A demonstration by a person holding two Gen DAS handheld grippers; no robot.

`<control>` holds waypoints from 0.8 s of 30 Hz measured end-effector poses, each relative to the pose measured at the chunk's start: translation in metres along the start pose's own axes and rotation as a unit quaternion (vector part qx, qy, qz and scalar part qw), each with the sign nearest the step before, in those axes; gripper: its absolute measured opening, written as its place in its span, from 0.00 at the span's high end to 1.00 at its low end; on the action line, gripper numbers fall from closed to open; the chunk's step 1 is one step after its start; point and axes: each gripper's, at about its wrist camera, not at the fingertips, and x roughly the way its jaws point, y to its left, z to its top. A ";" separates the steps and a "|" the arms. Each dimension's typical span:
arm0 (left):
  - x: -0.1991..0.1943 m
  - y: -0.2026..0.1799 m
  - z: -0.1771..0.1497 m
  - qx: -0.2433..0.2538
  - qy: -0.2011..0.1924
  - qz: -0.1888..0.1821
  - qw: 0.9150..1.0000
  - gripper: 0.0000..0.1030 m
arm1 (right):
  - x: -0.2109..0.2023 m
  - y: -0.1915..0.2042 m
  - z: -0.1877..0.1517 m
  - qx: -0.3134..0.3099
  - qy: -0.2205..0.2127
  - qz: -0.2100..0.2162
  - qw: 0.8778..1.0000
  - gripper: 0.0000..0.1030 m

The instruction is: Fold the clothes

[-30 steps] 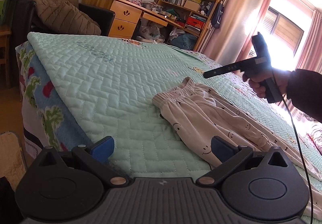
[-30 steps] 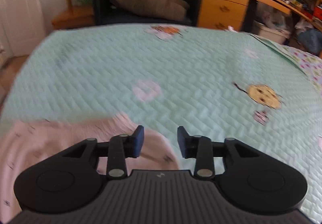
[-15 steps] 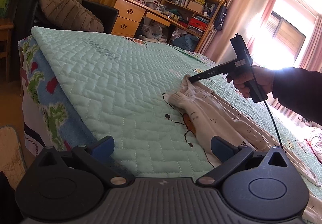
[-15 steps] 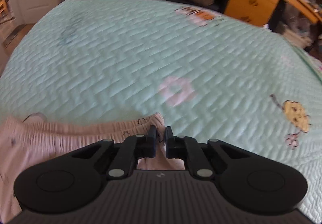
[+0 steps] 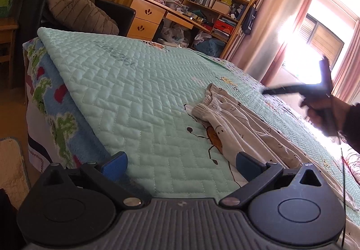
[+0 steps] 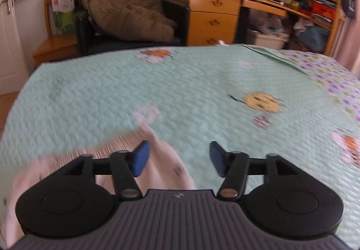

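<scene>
You are holding both grippers above the pants (image 5: 245, 124): right gripper (image 6: 178, 157) jaws just opening, gripping nothing; left gripper (image 5: 180, 163) gaping, empty.

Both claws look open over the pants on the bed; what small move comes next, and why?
Probably bring the left claw forward onto the near hem of the pants: the right claw has just opened, empty, and the pants lie bunched.
</scene>
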 end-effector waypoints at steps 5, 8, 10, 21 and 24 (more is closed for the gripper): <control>0.001 -0.005 -0.001 0.006 0.001 0.001 1.000 0.01 | -0.034 -0.075 -0.069 0.076 0.069 -0.072 0.992 0.36; 0.002 -0.009 -0.001 0.017 0.002 0.005 1.000 0.01 | -0.034 -0.113 -0.099 0.147 0.083 -0.081 0.982 0.36; 0.004 -0.012 -0.002 0.025 0.004 0.009 1.000 0.01 | -0.028 -0.123 -0.109 0.179 0.084 -0.040 0.979 0.36; 0.008 -0.024 -0.004 0.048 0.012 0.020 0.999 0.01 | -0.011 -0.094 -0.114 0.113 0.101 0.085 0.985 0.95; 0.007 -0.023 -0.004 0.050 0.012 0.021 0.998 0.01 | -0.010 -0.090 -0.112 0.093 0.102 0.069 0.988 0.99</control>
